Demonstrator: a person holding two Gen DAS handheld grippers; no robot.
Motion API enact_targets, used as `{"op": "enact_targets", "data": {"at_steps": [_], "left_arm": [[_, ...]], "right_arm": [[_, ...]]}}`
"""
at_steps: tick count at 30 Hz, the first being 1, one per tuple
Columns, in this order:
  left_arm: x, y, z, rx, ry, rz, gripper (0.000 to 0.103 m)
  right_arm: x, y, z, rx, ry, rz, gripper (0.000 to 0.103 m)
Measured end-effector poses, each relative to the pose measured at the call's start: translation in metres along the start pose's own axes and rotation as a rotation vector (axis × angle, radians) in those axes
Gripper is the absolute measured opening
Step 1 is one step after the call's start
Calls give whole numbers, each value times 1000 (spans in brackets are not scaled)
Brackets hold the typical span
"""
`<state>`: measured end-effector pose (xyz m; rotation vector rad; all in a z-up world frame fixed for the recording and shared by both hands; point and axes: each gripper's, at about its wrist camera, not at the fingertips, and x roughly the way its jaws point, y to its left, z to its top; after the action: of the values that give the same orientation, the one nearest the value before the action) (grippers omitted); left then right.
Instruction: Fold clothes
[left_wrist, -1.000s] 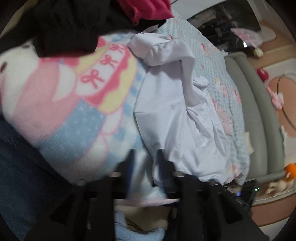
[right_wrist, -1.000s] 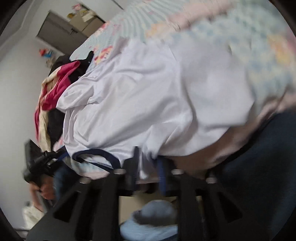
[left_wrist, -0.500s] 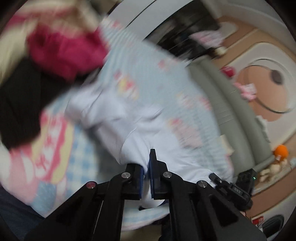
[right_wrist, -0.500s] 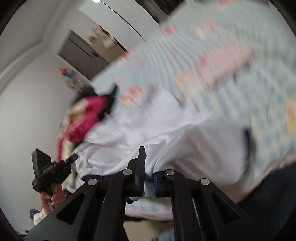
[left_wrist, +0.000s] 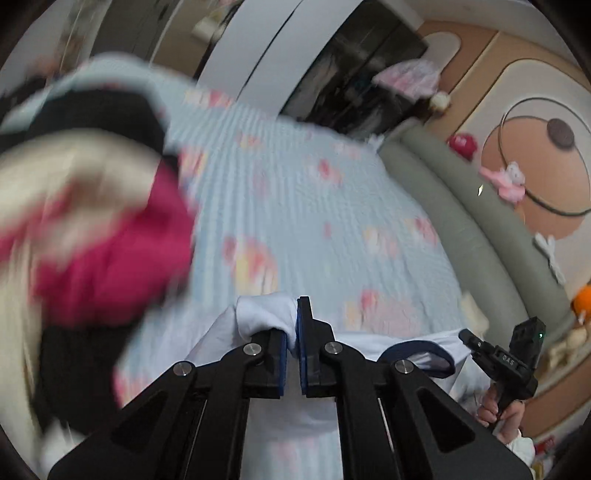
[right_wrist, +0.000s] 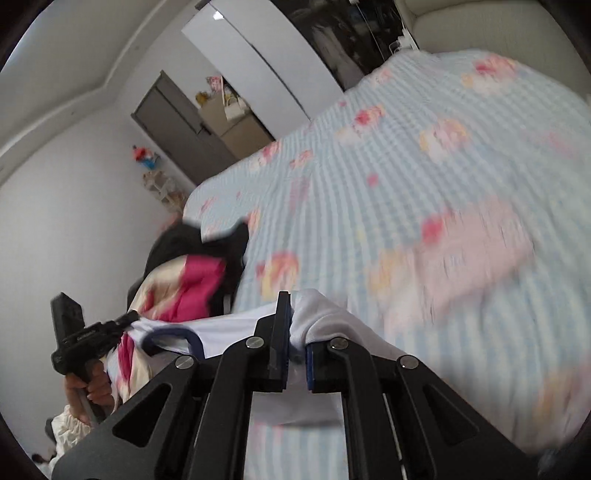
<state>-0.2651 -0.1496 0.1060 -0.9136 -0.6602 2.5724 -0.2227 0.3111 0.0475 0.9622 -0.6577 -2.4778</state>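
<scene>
Two grippers pinch one white, navy-collared cotton shirt (left_wrist: 258, 317). Leftmost lies a heap of magenta, black and cream clothes (left_wrist: 92, 251). Next, the left gripper (left_wrist: 291, 339) is clamped on one shoulder, the right gripper (right_wrist: 295, 347) on the other, holding the shirt stretched above the pale blue checked floral bedspread (left_wrist: 314, 221). Judging by this, the spreading step is in hand; next comes lowering it flat without slack.

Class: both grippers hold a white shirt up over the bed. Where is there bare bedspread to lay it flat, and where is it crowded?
Free: the wide stretch of blue bedspread between the clothes pile and the grey padded bed edge, ahead of the white shirt. Crowded: the side where the pile lies.
</scene>
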Motion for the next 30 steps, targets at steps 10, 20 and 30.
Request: {"op": "enact_targets", "data": {"at_steps": [10, 20, 30], "left_arm": [[-146, -97, 68, 193, -341, -137, 5], [-15, 30, -109, -77, 125, -16, 5], [52, 112, -225, -227, 354, 128, 12]], "right_arm": [[-133, 131, 107, -229, -408, 197, 5], [-56, 4, -51, 28, -61, 52, 5], [41, -107, -188, 181, 220, -199, 9]]}}
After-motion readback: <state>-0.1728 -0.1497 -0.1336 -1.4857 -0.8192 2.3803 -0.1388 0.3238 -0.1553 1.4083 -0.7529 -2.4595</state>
